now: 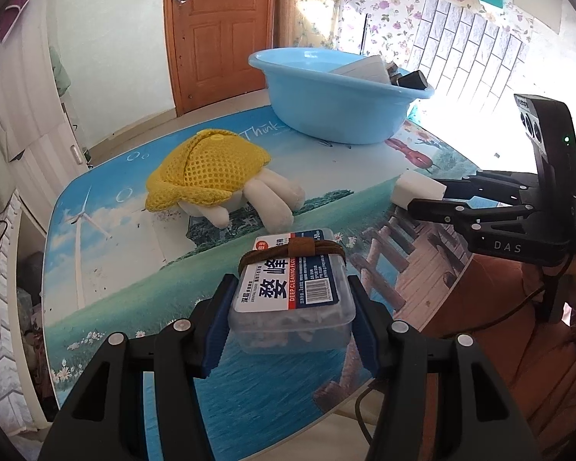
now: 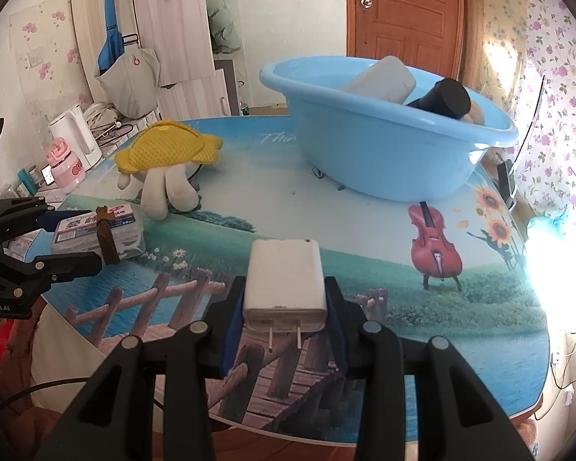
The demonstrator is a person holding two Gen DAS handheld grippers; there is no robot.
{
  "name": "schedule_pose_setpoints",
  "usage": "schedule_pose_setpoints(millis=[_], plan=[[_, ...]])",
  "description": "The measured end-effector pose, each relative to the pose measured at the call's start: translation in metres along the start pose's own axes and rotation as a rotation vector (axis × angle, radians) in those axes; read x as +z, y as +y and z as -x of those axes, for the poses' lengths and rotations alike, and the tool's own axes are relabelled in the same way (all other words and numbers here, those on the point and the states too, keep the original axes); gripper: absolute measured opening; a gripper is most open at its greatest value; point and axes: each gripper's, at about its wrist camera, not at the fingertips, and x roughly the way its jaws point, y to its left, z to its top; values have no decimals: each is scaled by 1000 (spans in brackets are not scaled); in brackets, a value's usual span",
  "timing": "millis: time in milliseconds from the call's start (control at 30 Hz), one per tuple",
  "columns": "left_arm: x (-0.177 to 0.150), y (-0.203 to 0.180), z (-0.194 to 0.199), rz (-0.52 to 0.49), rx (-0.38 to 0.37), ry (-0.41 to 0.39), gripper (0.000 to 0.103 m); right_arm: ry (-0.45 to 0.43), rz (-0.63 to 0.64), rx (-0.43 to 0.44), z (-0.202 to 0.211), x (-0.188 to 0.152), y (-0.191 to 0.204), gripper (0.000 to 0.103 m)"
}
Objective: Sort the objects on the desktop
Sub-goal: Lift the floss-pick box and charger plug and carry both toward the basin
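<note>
A clear box of dental floss picks point(image 1: 292, 296) with a brown band around it sits between the blue pads of my left gripper point(image 1: 290, 288), which is shut on its sides, near the table's front edge. The same box point(image 2: 96, 230) and left gripper point(image 2: 69, 236) show at the left of the right wrist view. My right gripper point(image 2: 284, 284) is shut on a white plug charger point(image 2: 284, 276), prongs pointing back at the camera. In the left wrist view the charger point(image 1: 414, 188) and right gripper point(image 1: 422, 194) are at the right.
A light blue basin point(image 1: 326, 115) point(image 2: 384, 153) stands at the back of the picture-printed table point(image 2: 364, 230), holding a white block and a black cylinder. A plush toy with a yellow mesh cover point(image 1: 207, 169) point(image 2: 165, 146) lies left of the basin. A kettle and a pink bottle stand beyond the left edge.
</note>
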Motion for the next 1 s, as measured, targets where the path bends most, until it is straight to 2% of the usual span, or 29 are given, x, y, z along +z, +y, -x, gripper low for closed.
schedule_pose_setpoints(millis=[267, 600, 1000], plan=[[3, -3, 6, -2, -5, -11, 55, -15, -4, 6, 5, 1, 0, 38], [12, -5, 16, -10, -4, -45, 55, -78, 9, 4, 22, 11, 5, 38], [20, -5, 29, -18, 0, -84, 55, -93, 1, 10, 28, 12, 4, 38]])
